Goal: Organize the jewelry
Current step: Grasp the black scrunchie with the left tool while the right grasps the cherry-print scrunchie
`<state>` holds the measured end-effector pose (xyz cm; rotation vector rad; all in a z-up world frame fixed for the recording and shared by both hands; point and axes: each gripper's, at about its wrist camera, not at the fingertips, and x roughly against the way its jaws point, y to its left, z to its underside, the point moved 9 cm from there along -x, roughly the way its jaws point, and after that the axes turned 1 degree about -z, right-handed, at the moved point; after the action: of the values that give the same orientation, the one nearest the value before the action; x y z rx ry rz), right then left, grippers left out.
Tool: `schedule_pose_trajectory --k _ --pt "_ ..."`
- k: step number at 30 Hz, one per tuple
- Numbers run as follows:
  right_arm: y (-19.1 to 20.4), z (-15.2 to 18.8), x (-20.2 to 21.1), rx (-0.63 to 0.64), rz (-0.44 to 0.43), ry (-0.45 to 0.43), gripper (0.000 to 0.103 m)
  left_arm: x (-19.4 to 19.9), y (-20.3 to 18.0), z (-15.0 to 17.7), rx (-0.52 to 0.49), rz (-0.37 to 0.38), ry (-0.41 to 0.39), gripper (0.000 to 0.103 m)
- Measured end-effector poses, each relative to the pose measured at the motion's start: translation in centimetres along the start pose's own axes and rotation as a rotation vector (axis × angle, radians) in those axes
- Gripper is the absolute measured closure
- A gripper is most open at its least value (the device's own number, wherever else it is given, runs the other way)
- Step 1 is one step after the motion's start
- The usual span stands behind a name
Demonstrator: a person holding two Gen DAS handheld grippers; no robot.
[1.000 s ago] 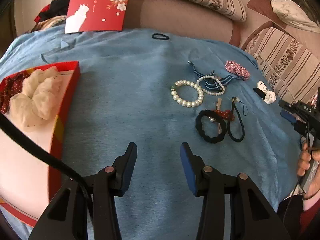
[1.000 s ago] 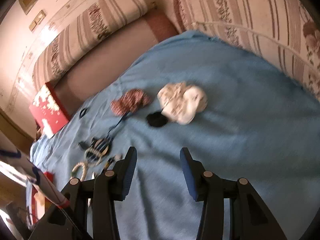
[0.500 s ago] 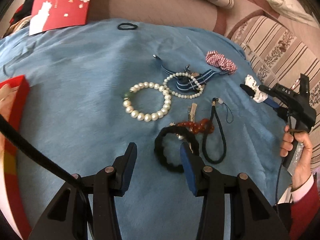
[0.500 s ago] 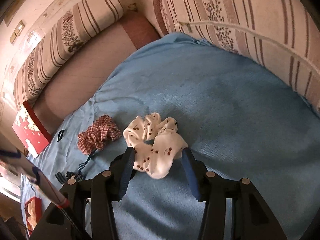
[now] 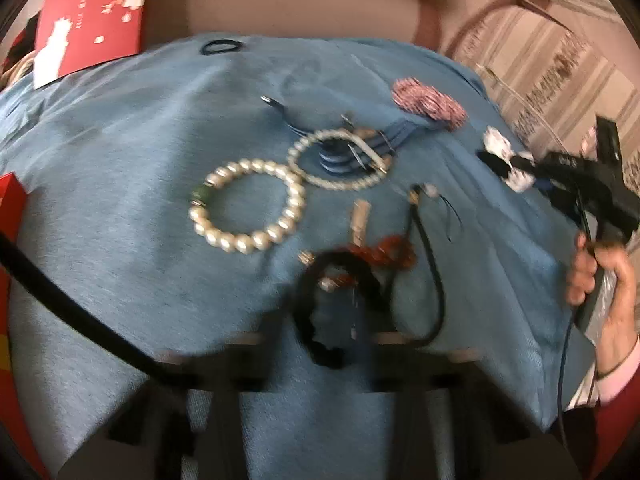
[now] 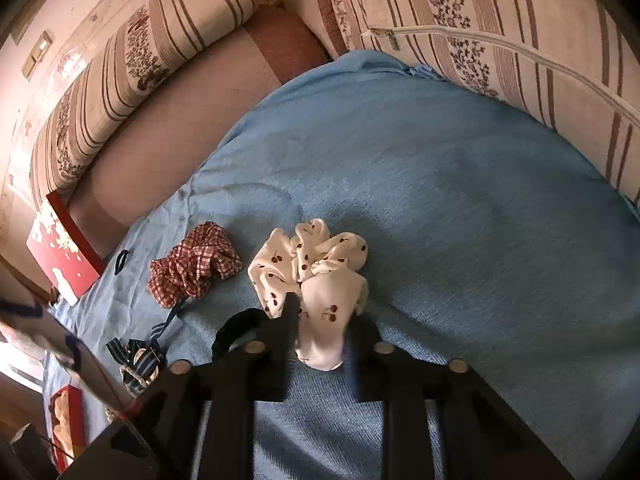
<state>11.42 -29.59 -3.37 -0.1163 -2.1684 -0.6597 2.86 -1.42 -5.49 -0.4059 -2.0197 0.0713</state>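
Pinching the white cherry-print scrunchie (image 6: 320, 280) between both fingers, our right gripper (image 6: 322, 330) is resting on the blue blanket (image 6: 460, 200), beside the red gingham scrunchie (image 6: 194, 270). We are seeing our left gripper (image 5: 332, 344) too blurred to tell its spread; the black scrunchie (image 5: 320, 300) is lying at its tips, near the large pearl bracelet (image 5: 248, 208).

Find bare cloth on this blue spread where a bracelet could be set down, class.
Free: blue spread between the cherry scrunchie and striped cushions; also left of the big pearl bracelet, toward the red box. Crowded: around the black scrunchie.
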Motion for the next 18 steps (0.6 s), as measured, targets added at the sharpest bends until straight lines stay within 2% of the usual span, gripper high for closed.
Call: schedule_pose_trajectory --k 4,10,18 --pt "0.6 -0.4 1.4 0.015 0.009 -0.042 0.089 1.4 -0.5 0.1 -0.009 0.005 -0.029 0.096" --pt "1.3 -0.7 4.4 0.016 0.009 -0.112 0.089 6.4 0.7 -0.4 -0.010 0.006 -0.119 0.096" --pt "5.7 1.2 7.6 0.079 -0.045 -0.156 0.089 12.0 7.4 -0.3 0.118 -0.023 -0.218 0.096"
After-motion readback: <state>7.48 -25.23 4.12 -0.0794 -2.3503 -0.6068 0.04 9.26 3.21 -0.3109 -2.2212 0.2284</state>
